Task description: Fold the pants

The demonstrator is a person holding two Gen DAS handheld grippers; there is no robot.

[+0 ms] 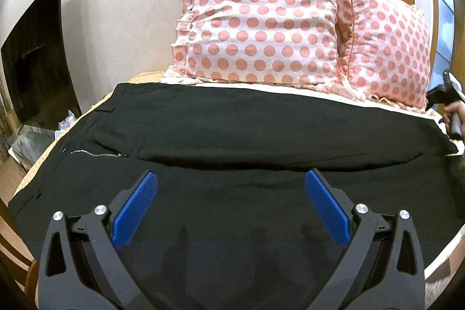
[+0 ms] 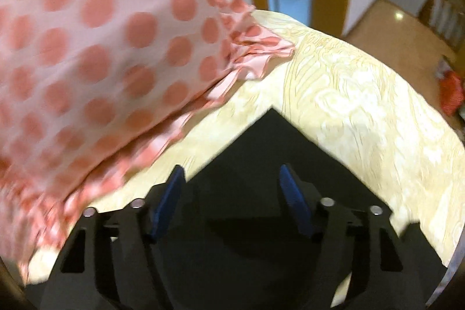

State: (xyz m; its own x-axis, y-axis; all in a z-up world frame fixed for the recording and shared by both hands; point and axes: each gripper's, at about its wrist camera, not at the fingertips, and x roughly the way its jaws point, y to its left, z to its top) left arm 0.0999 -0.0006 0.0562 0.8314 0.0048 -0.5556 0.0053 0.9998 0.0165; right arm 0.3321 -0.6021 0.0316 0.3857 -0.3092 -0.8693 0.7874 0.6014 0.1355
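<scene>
Black pants (image 1: 232,130) lie flat across the bed, waistband and zipper (image 1: 96,154) at the left, legs running right. My left gripper (image 1: 231,182) is open with blue pads, hovering over the near leg and holding nothing. My right gripper (image 2: 232,179) is open and empty over a corner of the black pants (image 2: 270,141) at the leg ends. The right gripper also shows at the far right edge of the left wrist view (image 1: 449,100).
Two pink polka-dot pillows (image 1: 261,16) stand at the head of the bed; one is close on the left of the right gripper (image 2: 96,48). The cream patterned bedsheet (image 2: 363,106) shows beyond the pants. A dark TV screen (image 1: 37,54) is at the left.
</scene>
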